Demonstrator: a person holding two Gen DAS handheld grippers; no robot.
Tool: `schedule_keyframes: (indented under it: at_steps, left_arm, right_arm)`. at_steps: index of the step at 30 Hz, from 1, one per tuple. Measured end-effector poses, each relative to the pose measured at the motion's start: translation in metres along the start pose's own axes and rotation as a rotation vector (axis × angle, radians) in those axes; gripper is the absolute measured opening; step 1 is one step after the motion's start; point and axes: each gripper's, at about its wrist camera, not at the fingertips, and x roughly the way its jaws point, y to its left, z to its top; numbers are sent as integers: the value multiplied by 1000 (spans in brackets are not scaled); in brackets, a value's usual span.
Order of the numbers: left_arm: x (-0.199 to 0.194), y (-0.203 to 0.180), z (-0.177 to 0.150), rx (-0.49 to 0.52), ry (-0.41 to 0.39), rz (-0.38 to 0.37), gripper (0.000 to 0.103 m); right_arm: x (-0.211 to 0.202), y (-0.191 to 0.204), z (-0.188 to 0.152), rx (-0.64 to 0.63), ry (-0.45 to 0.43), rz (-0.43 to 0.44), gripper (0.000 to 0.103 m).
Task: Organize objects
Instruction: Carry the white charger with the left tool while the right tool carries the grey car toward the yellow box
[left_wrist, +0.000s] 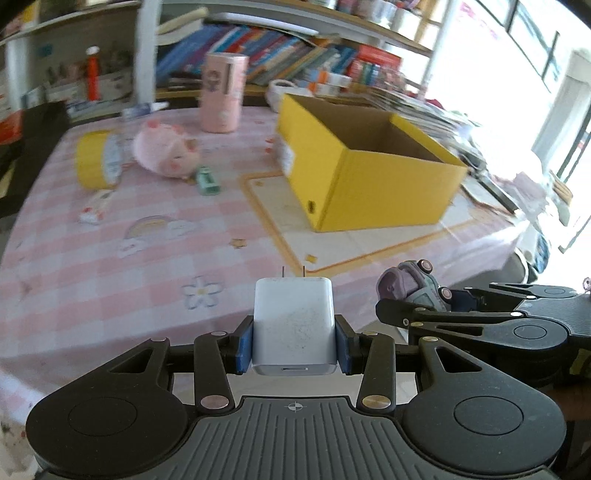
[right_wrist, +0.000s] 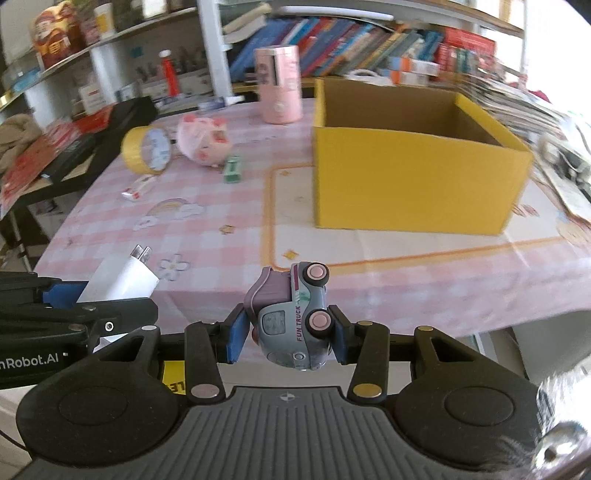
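My left gripper (left_wrist: 294, 345) is shut on a white plug charger (left_wrist: 294, 321), prongs pointing forward, held above the near table edge. My right gripper (right_wrist: 288, 338) is shut on a grey-and-purple toy truck (right_wrist: 291, 314) that lies on its side, wheels to the right. The two grippers are side by side; the truck shows in the left wrist view (left_wrist: 412, 286) and the charger in the right wrist view (right_wrist: 122, 280). An open yellow cardboard box (left_wrist: 369, 166) (right_wrist: 413, 155) stands ahead on the pink checked tablecloth.
On the far left of the table lie a pink pig plush (right_wrist: 205, 142), a yellow tape roll (right_wrist: 146, 149), a green small box (right_wrist: 233, 169), a small white packet (right_wrist: 136, 190) and a pink cylinder (right_wrist: 279, 85). Bookshelves stand behind; stacked papers (right_wrist: 535, 107) lie right.
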Motion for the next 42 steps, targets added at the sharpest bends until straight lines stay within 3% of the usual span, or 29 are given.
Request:
schedule_keyframes:
  at_steps: [18, 42]
  left_arm:
    - [32, -50, 17, 145, 38, -126, 41]
    - [66, -80, 47, 199, 34, -153, 41]
  right_arm:
    - [-24, -59, -16, 151, -14, -149, 42]
    - [-10, -104, 3, 193, -4, -172, 42]
